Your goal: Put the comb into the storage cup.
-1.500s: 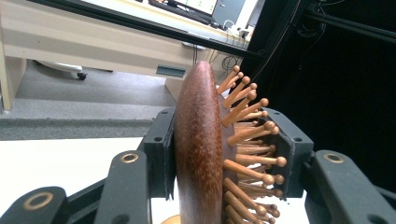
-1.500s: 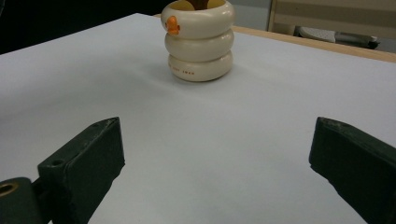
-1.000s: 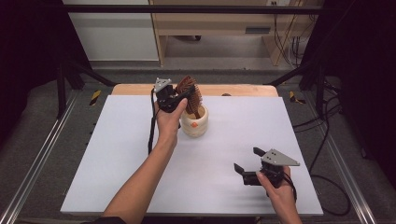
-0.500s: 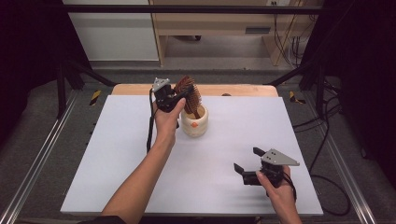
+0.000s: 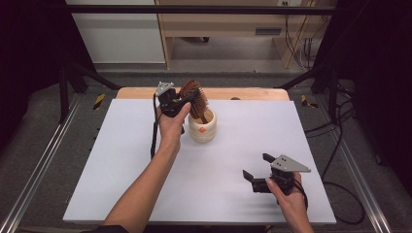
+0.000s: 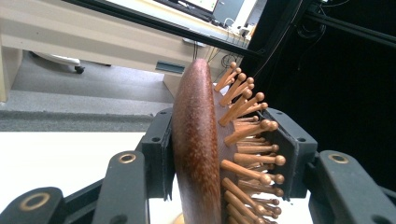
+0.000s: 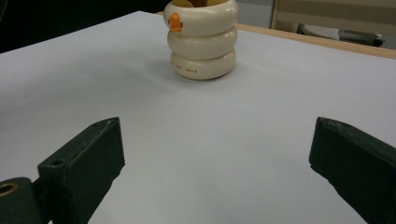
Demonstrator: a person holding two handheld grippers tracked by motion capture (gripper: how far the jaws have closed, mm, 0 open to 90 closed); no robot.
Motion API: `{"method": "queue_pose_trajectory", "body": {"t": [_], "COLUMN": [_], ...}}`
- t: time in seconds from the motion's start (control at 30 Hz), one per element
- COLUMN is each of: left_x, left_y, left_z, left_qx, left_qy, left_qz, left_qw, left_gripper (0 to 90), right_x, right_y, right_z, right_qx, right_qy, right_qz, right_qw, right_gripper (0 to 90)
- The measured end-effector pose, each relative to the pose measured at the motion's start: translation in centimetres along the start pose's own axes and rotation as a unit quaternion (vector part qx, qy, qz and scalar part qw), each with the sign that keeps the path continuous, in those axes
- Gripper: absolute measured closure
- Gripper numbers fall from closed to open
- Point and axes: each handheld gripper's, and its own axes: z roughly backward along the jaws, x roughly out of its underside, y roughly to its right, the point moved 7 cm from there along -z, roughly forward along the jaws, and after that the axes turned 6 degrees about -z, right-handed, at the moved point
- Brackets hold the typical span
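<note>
Nothing has shifted: the left claw [image 5: 187, 101] still pinches the wooden hairbrush [image 6: 201, 149] head, handle down in the cream holder [image 5: 202, 128] near the worktop's [image 5: 121, 174] far edge. Right claw [image 5: 257, 167] rests spread by the near edge. Whether insertion or removal, letting go or lifting remains.

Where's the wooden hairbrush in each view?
High view: hairbrush upper centre, head clamped by left gripper, handle down in the cream holder.
Left gripper view: centre, edge-on between the jaws.
Right gripper view: only its brown tip inside the holder's mouth.
Shared landmark: cream holder.
</note>
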Motion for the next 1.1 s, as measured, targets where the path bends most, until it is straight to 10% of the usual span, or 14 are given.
{"method": "queue_pose_trajectory", "body": {"t": [1.1], "left_x": [0.3], "left_y": [-1.1], "left_z": [0.4], "left_qx": [-0.006], "left_qy": [0.0], "left_qz": [0.021], "left_qw": [0.9998], "left_gripper": [47.7], "right_x": [0.0], "right_y": [0.0], "right_z": [-0.1], "right_qx": [0.0], "right_qy": [-0.001], "right_qz": [0.003], "right_qw": [1.0], "right_gripper": [3.7]}}
